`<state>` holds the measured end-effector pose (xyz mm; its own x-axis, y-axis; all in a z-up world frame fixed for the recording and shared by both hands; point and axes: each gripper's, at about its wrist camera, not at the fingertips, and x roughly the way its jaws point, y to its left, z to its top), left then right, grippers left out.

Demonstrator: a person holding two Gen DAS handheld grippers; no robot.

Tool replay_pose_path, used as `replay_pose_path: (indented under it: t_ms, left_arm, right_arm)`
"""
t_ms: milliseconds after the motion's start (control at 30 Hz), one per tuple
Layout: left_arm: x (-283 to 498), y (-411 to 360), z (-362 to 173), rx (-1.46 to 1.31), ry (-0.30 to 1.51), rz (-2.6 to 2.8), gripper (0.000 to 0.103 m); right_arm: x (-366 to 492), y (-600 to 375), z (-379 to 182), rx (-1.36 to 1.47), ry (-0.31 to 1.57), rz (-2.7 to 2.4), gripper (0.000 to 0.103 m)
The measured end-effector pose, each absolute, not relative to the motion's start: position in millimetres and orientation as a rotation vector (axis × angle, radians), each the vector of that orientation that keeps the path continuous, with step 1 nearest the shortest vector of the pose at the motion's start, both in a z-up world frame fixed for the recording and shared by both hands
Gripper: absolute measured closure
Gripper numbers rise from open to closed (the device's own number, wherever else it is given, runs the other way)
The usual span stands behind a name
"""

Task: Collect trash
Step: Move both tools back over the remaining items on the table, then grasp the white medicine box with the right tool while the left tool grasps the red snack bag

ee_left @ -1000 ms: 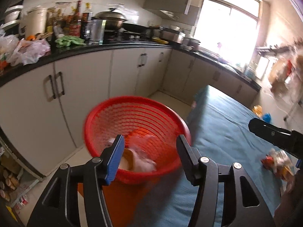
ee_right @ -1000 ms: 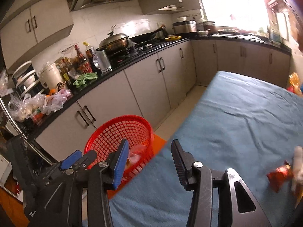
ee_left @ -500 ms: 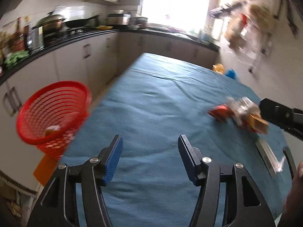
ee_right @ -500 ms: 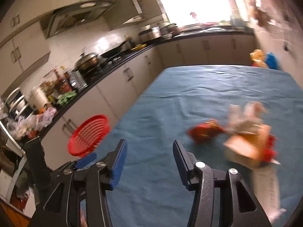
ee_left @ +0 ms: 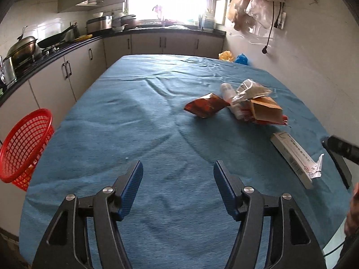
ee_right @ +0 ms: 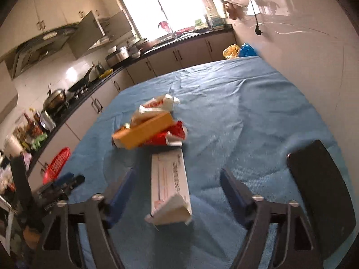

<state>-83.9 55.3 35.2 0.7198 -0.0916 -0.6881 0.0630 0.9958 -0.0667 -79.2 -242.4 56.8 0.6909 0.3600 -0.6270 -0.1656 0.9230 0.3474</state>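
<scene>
Jaws opening on both: left gripper point(ee_left: 177, 179) empty over blue cloth point(ee_left: 134, 116), right gripper point(ee_right: 177, 186) astride the white carton point(ee_right: 170, 183), untouched, its near end blurred.

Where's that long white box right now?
The long white box lies flat on the blue tablecloth, nearer than the wrapper pile, between the right gripper's opening jaws, untouched.

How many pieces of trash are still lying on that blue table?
At least 5: a red snack bag, a white bottle, a crumpled clear wrapper, a torn brown carton piled together, and a long white box nearer. More may hide underneath.
</scene>
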Motion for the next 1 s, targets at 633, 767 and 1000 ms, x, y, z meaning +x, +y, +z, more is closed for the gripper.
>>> replay_pose_path:
  t_ms: [633,767,1000]
  left_arm:
    - [-19,31,52,0.08,0.888,-0.163,0.018]
    - [9,24,51,0.096,0.912,-0.155,0.018]
    - [54,2,42,0.223,0.917,-0.165,0.018]
  right_arm:
    - [-46,-189,18,-0.029,0.911,0.286,0.048]
    - [-50,-207,23,0.055,0.879,0.298,0.049]
    - [-54,-233,21,0.181,0.858,0.323,0.048]
